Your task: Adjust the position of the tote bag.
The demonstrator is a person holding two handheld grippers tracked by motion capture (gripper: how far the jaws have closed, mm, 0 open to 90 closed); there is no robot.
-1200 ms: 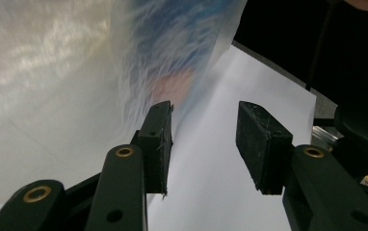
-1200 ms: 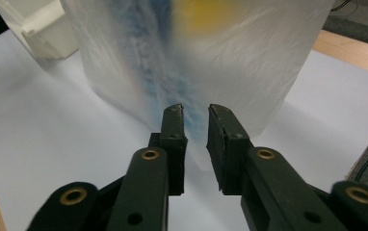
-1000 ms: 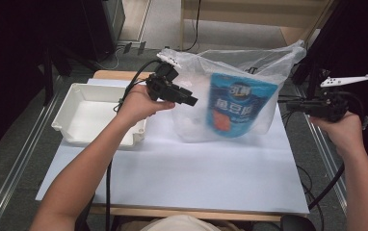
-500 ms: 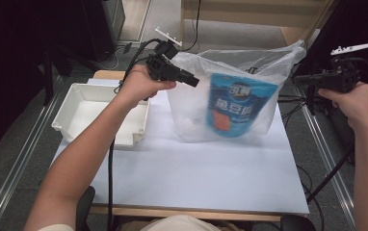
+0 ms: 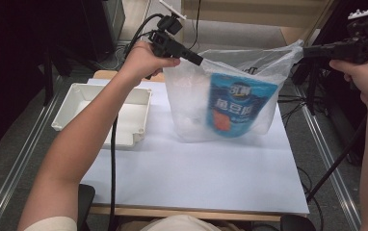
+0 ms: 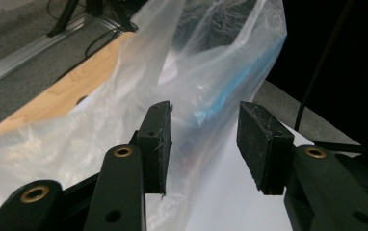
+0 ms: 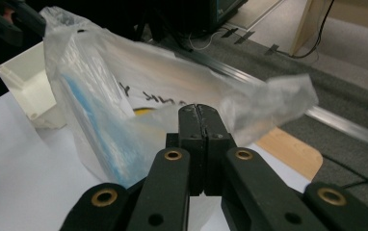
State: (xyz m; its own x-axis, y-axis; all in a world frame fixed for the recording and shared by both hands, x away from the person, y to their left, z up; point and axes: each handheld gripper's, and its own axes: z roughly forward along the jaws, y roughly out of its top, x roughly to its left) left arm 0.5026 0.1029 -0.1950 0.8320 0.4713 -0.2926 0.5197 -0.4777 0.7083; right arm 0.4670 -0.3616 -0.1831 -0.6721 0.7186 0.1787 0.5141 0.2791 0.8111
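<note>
So there's a clear, crinkly plastic bag [image 5: 191,103] hanging over the white paper-covered table [image 5: 196,178], stretched between the two grippers, with a blue snack pouch with white lettering [image 5: 237,108] standing upright inside it. The bag's bottom edge sits right around the table surface; can't really tell from the high view whether it's touching or just off it, since that part is a bit blurred.

The right gripper [image 7: 197,113] is clamped tight. In its own view the two black jaws are pressed flat together with a fold of the bag's rim caught between them, and the film fans out to both sides from that pinch. In the high view that's the bag's top right corner, pulled up to a point at the gripper [image 5: 303,49].

The left gripper [image 6: 203,127] is a different story. Its jaws stand apart with a clear gap, and the bag film sits against the left pad and beyond the gap, with nothing squeezed between the pads. In the high view its tip [image 5: 199,60] sits right at the bag's top left corner.

Off to the left of the bag, well clear of it, is a shallow white rectangular plastic tray [image 5: 76,103] on the table, partly behind the person's left forearm [image 5: 85,149].
</note>
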